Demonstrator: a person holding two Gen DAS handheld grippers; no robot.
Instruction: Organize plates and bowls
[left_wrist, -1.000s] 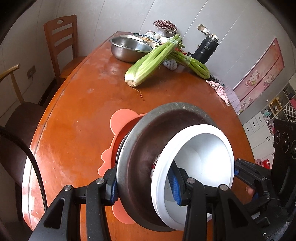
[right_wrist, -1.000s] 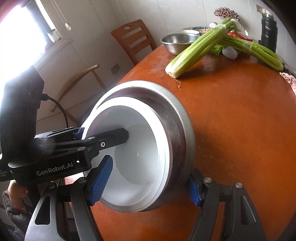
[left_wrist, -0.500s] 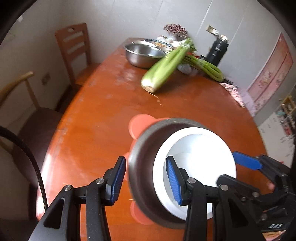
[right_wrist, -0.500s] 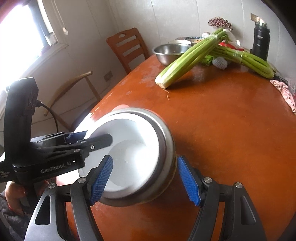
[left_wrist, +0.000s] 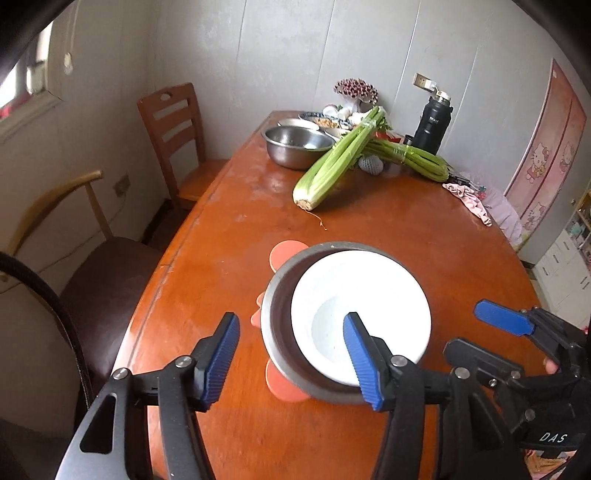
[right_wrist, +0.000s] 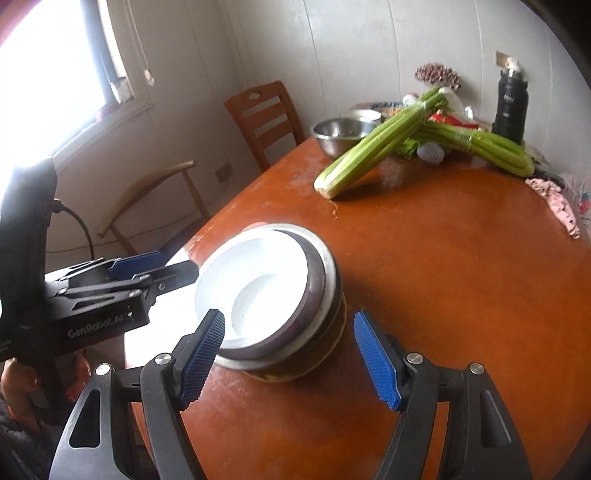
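Jaws on both my grippers are standing wide open, holding nothing. I am hanging my left gripper (left_wrist: 291, 363) and my right gripper (right_wrist: 290, 360) just above the near part of the brown table (left_wrist: 388, 221). Between them a white bowl (left_wrist: 360, 314) is sitting inside a metal bowl (left_wrist: 275, 321), and that one is resting on a pink mat (left_wrist: 282, 253). Farther away a long celery bunch (left_wrist: 338, 160) is leaning over a second bunch, next to a silver bowl (left_wrist: 297, 146). A black flask (left_wrist: 432, 123) is standing at the far right, and a wooden chair (left_wrist: 170, 125) is waiting at the far left.
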